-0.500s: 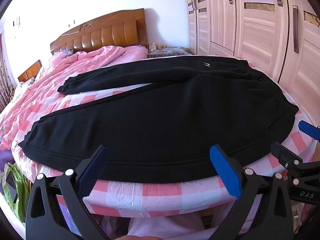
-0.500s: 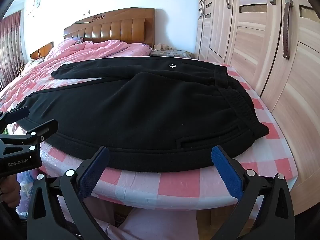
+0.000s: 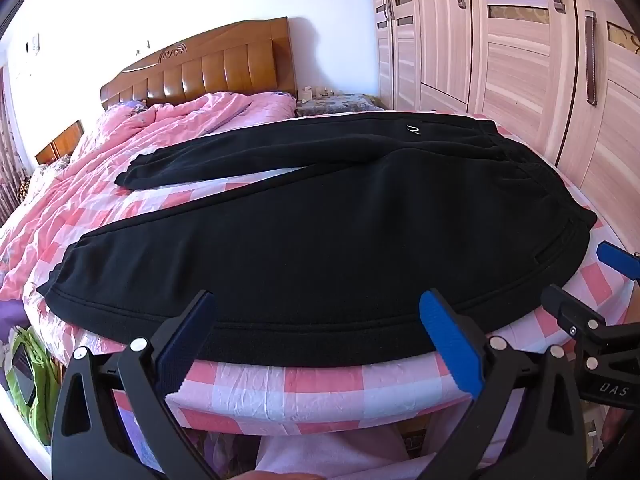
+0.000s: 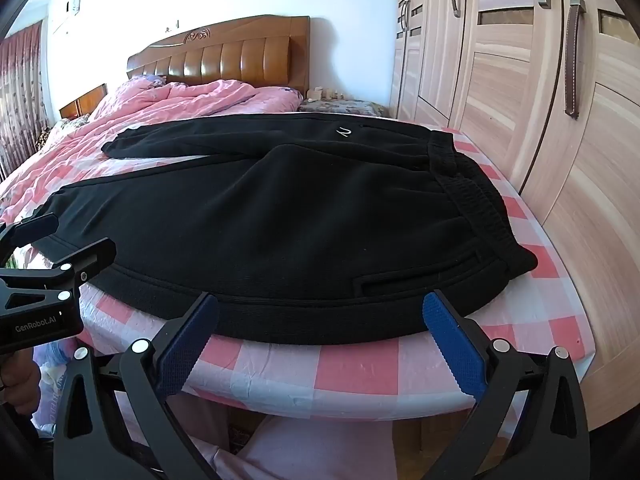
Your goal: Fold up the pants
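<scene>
The black pants (image 3: 320,224) lay spread flat across the pink checked sheet (image 3: 304,388), waistband (image 4: 472,184) toward 3 o'clock and both leg cuffs toward 9 o'clock. At 6 o'clock of the near leg, the left gripper (image 3: 316,320) and the right gripper (image 4: 320,320) hovered wide apart, grasping nothing. A pink quilt (image 3: 168,128) and wooden headboard (image 3: 208,72) sat toward 11 o'clock, the wardrobe (image 4: 540,100) at 2 o'clock

Black pants (image 3: 340,232) flat, unfolded, legs spread, on bed
</scene>
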### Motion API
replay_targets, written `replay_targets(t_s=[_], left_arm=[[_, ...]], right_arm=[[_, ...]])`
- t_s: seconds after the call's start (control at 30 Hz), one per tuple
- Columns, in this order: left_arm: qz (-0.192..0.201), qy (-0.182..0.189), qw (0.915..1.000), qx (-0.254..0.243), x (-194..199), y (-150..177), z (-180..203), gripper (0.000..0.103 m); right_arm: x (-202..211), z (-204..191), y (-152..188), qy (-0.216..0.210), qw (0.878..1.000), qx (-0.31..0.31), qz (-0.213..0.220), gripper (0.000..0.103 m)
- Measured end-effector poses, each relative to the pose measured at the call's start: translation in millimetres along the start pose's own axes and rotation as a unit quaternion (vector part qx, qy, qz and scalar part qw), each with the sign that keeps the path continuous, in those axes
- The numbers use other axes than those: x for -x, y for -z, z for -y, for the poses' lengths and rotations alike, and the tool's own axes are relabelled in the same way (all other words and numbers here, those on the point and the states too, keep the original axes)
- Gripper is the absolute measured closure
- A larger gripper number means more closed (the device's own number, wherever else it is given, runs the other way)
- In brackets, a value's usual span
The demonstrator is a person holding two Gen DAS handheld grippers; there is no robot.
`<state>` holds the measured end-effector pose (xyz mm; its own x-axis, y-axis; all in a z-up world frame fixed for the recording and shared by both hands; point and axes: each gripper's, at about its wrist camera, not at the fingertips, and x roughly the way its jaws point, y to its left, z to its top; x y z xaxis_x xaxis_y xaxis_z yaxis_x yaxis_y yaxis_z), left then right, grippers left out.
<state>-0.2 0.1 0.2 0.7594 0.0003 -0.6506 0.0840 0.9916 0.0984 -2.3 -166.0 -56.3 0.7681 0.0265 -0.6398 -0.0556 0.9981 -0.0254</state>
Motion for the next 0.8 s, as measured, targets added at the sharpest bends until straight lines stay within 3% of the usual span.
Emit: replay_targets(t_s=[0.8], left_arm=[[-0.005, 0.004, 0.9999, 0.011, -1.4, 0.5, -7.7, 0.001]], right_arm=[[-0.3, 2.0, -0.4, -0.001, 1.000, 0.002, -0.001, 0.004]])
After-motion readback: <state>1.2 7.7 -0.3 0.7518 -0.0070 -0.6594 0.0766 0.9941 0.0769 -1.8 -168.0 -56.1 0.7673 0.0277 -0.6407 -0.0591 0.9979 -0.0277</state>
